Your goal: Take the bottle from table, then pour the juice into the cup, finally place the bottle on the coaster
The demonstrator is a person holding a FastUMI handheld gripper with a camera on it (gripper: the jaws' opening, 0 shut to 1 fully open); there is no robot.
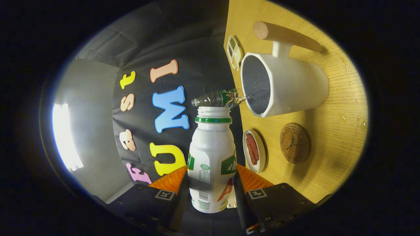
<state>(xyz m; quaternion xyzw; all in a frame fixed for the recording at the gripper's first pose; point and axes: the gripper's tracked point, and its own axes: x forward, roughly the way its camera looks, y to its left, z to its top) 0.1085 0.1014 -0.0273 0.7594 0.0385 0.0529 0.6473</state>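
A white bottle (211, 154) with green labels and a green neck ring sits between my fingers, and my gripper (211, 168) is shut on its body. The bottle is uncapped and lies tipped over relative to the wooden table (328, 114). Its open mouth is close to the rim of the white cup (288, 87), a little short of it. The cup stands on the table and has a wooden stick handle. I see no stream leaving the white bottle. The round cork coaster (294, 143) lies bare on the table beside the cup, nearer to my fingers.
A clear plastic bottle (213, 98) with a green label stands just beyond the white bottle's mouth, at the cup's rim. A small dish of red strips (253, 150) lies near the table edge by the coaster. A compartment dish of seeds (234, 52) sits beyond the cup. Droplets dot the table.
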